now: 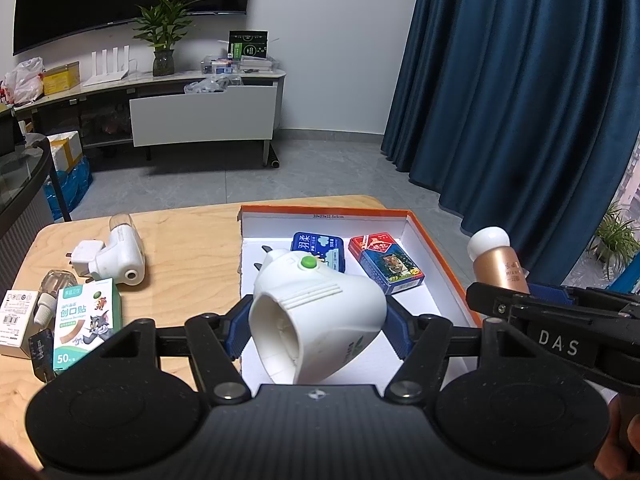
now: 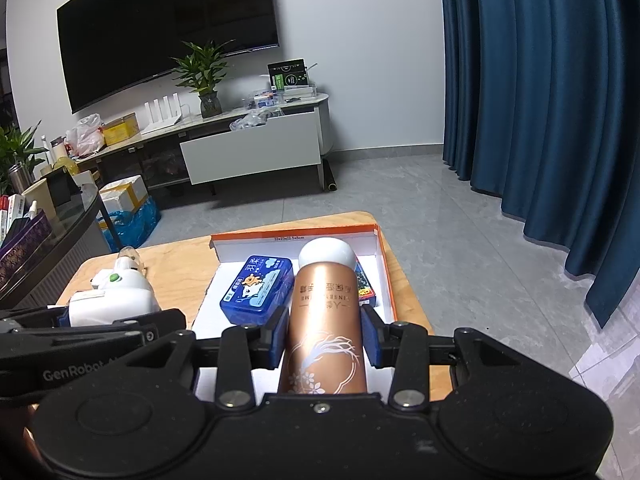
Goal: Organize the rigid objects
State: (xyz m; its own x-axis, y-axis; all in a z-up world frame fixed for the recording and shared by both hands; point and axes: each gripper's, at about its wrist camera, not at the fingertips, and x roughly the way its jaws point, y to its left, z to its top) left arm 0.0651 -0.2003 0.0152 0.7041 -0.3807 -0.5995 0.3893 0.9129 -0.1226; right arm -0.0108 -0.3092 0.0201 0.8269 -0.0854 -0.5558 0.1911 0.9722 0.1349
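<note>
Left wrist view: left gripper [image 1: 318,322] clamped on a white plug-in heater [image 1: 316,312] with a green button, held above the near left part of an orange-rimmed box [image 1: 440,256] on the bench [image 1: 188,240]. Inside the box, beyond the heater, lay a blue tin [image 1: 320,250] and, to its right, a red-and-blue card pack [image 1: 386,266]. Left of the box, on bare wood, lay a second white heater [image 1: 114,258], and nearer, a green plaster carton [image 1: 86,326] beside a small white carton [image 1: 16,322] and a clear vial [image 1: 60,280]. At the box's right rim appeared the right gripper [image 1: 516,300], closed on a gold bottle [image 1: 500,268] with a white cap.

Right wrist view: right gripper [image 2: 325,340] shut tight on the gold bottle [image 2: 325,332], cap pointing away, held over the box [image 2: 386,276]. Blue tin [image 2: 256,290] inside the box, left of the bottle; card pack [image 2: 366,286] partly hidden behind it on the right. Left of the box, left gripper [image 2: 100,314] gripped the white heater [image 2: 112,300].
</note>
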